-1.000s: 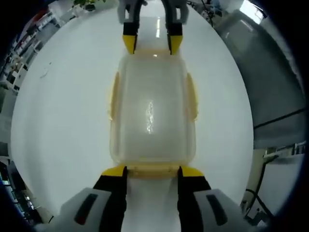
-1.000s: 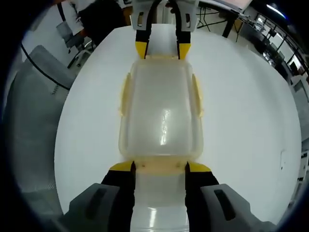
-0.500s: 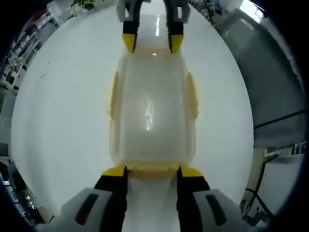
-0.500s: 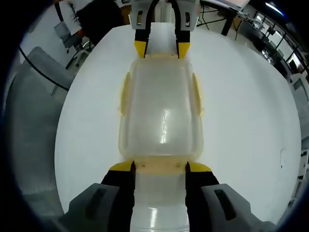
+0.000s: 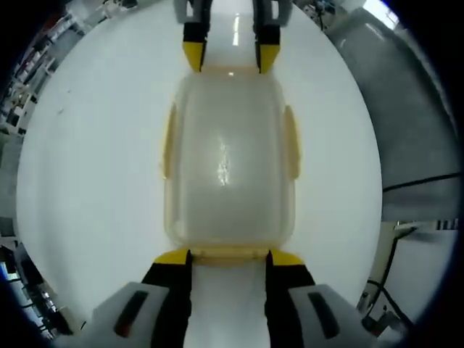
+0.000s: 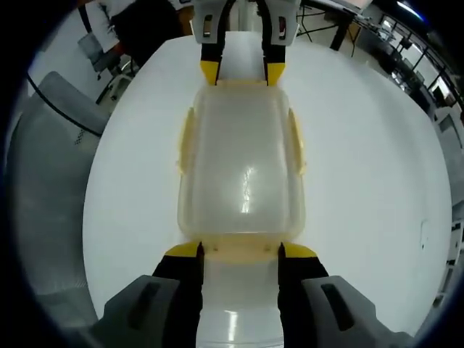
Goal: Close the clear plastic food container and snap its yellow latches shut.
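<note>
- Not much has changed over the last second. In the left gripper view the whole picture slid a touch, so that's my hand drifting; the clear food container (image 5: pixel 228 163) hasn't budged on the white worktop (image 5: pixel 87 167).
- My left hand-held gripper (image 5: pixel 228 257) has its jaws apart, yellow tips sitting at the two corners of the container's near end, right at the end latch (image 5: pixel 228 253). Touching or just shy of it, I honestly can't tell.
- Same deal for my right hand-held gripper (image 6: pixel 239 251) at the opposite end: jaws spread, nothing clamped, tips at the corners by that end latch (image 6: pixel 239 249).
- Lid looks seated already. The long side latches (image 6: pixel 187 141) look folded down flat against the walls, though I can't swear they've clicked.
- My read: the end latches are what's left, and both hands are parked for the push.
- No brand, label or writing I can read anywhere.
</note>
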`<state>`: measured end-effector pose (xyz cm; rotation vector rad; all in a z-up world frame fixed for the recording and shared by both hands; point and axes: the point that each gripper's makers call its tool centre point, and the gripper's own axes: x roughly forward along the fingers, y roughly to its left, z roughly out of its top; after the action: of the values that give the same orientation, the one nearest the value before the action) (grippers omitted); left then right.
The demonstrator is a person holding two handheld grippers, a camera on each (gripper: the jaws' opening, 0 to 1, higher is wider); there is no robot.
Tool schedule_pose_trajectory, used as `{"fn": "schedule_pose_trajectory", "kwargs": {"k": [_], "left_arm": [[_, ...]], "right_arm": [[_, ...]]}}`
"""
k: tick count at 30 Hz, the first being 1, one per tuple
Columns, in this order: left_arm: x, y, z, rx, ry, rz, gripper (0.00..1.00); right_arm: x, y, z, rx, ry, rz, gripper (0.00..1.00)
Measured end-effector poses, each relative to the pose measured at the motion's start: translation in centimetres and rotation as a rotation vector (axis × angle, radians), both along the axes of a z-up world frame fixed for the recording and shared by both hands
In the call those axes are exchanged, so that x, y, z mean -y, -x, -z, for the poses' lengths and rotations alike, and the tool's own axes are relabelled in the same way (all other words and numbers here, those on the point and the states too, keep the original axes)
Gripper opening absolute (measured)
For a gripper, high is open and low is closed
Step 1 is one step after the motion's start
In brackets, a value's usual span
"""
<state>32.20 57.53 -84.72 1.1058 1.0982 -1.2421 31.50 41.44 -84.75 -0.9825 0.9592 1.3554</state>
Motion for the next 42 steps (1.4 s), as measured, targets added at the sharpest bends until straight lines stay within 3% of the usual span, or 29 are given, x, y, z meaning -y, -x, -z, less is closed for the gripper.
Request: {"fn": "schedule_pose_trajectory", "kwargs": {"k": [5,13,28,42], "left_arm": [[-0.1,0.1,-0.2,-0.004,0.046,-0.011,0.34],[0.4,0.2,-0.4,0.001,0.018,0.000,0.34],[-0.1,1.3,-4.9,0.039,0.017,-0.036,0.34],[0.6,3.1,-6.4,0.021,0.064,-0.086,0.34]], "right_arm": [[-0.1,0.0,0.0,0.001,0.004,-0.012,0.37],[0.4,0.5,-0.2,-0.002,0.002,-0.012,0.36],[-0.2,0.8,-4.6,0.019,-0.101,-0.029,0.36],[0.4,1.9,-6.6,0.024,-0.108,-0.085,0.36]]}}
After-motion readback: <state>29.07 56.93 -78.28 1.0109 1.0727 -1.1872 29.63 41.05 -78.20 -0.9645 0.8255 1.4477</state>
